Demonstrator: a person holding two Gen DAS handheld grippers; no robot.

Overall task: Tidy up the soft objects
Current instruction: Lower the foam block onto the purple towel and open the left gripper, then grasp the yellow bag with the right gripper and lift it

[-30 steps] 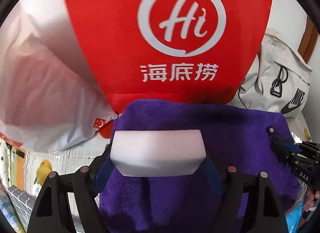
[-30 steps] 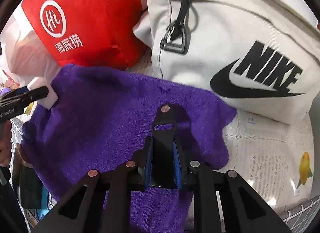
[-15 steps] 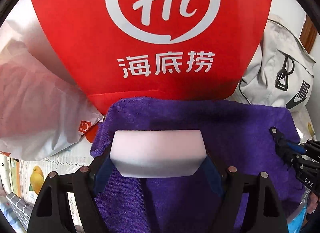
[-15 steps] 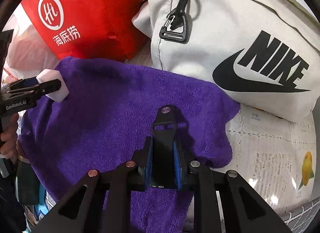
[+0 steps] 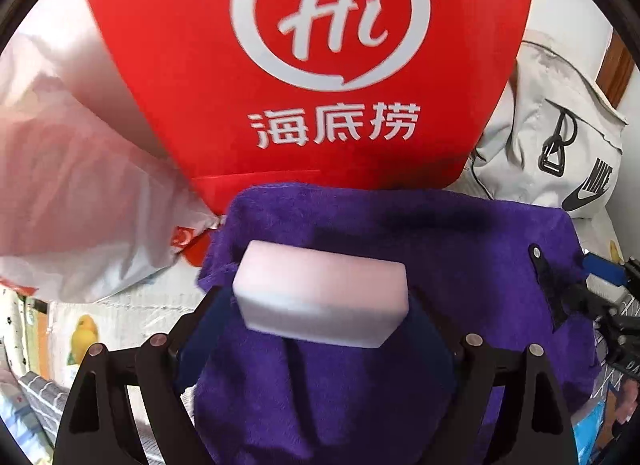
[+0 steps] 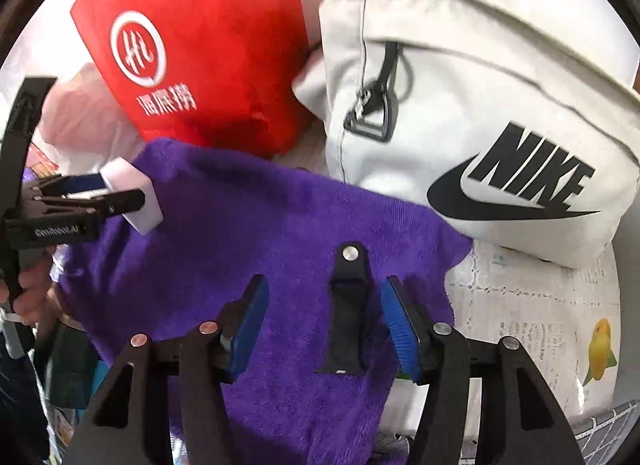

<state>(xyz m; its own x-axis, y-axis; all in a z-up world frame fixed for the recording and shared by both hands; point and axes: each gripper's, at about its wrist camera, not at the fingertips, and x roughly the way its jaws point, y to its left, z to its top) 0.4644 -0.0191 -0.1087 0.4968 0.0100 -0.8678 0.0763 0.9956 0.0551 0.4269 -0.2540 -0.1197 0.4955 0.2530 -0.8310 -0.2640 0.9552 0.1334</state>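
The white rectangular foam sponge block (image 5: 322, 297), low in the frame centre over the purple fleece towel (image 5: 460, 257), sits tilted between the left gripper (image 5: 316, 329) fingers, whose hold looks loosened, so it may tumble off; the right gripper (image 6: 322, 329) fingers stand apart, empty.

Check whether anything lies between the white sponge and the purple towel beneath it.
Nothing visible does. The white sponge, at the tips of the left gripper, hangs directly over a bare stretch of the purple towel.
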